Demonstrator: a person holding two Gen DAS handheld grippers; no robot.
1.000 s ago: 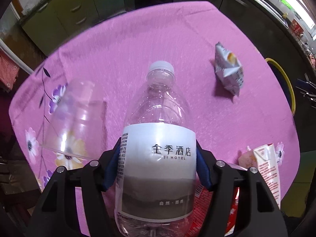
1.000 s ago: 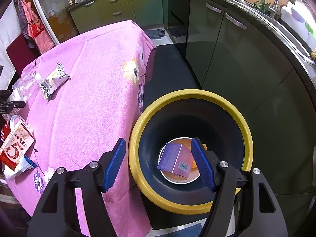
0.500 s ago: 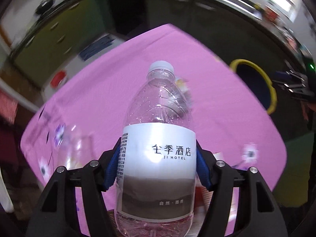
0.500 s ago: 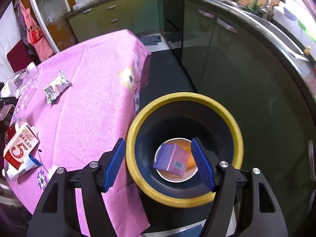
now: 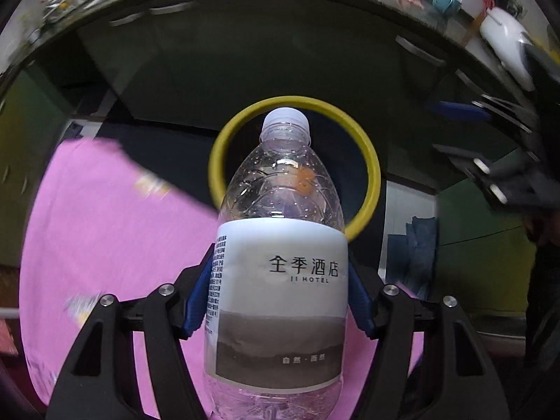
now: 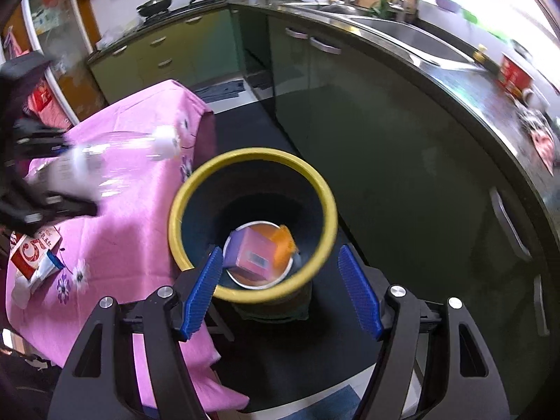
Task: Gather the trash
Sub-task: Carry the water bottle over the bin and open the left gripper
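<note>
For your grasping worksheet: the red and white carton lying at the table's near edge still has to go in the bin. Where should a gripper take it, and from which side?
Grip the carton across its narrow width, coming from above. It appears to lie flat on the pink cloth, so only its side edges offer opposing faces. The open right gripper is free; the left gripper holds the bottle.

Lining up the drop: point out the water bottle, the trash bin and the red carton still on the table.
water bottle (image 5: 280, 280): left wrist view, on its label.
trash bin (image 6: 315, 182): right wrist view, on its yellow rim.
red carton (image 6: 29, 250): right wrist view, on its printed face.
</note>
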